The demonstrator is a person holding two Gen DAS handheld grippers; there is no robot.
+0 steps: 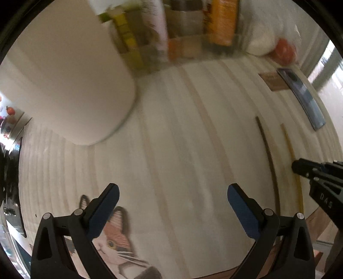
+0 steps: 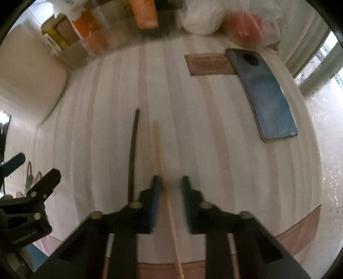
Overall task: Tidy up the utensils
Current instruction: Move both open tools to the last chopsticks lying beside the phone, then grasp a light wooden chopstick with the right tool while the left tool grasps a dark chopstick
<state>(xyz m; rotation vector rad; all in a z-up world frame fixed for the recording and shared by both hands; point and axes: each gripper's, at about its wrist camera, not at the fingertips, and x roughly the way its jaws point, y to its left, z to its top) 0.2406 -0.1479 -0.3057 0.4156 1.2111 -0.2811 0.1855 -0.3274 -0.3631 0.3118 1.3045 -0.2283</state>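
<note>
I am holding my right gripper [image 2: 171, 180] pointed steeply down at the pale striped mat [image 2: 214, 150], and its jaws are standing a narrow gap apart. The light wooden chopstick [image 2: 157, 150] is running lengthwise through that gap. It is lying close against the left pad, perhaps touching it, though the blur is keeping me from being sure. The right pad is standing clear of it, so I am not clamping it. Just to the left, the dark chopstick [image 2: 134, 150] is lying nearly parallel on the mat, outside my jaws and apart from the light one.

My left gripper [image 1: 173, 191] is hanging over the bare middle of the mat with its jaws spread wide and nothing between them. A cat picture [image 1: 115, 236] is showing under its left finger. From this wrist both chopsticks are lying well off to the right, with the right gripper's tip meeting the light one.

Further back on the mat, a blue phone [image 2: 268, 92] is lying flat with a brown card [image 2: 208, 64] touching its upper corner. A large white container [image 1: 75, 85] is standing at the mat's left edge, and blurred cartons [image 2: 145, 12] are crowding the far end.
</note>
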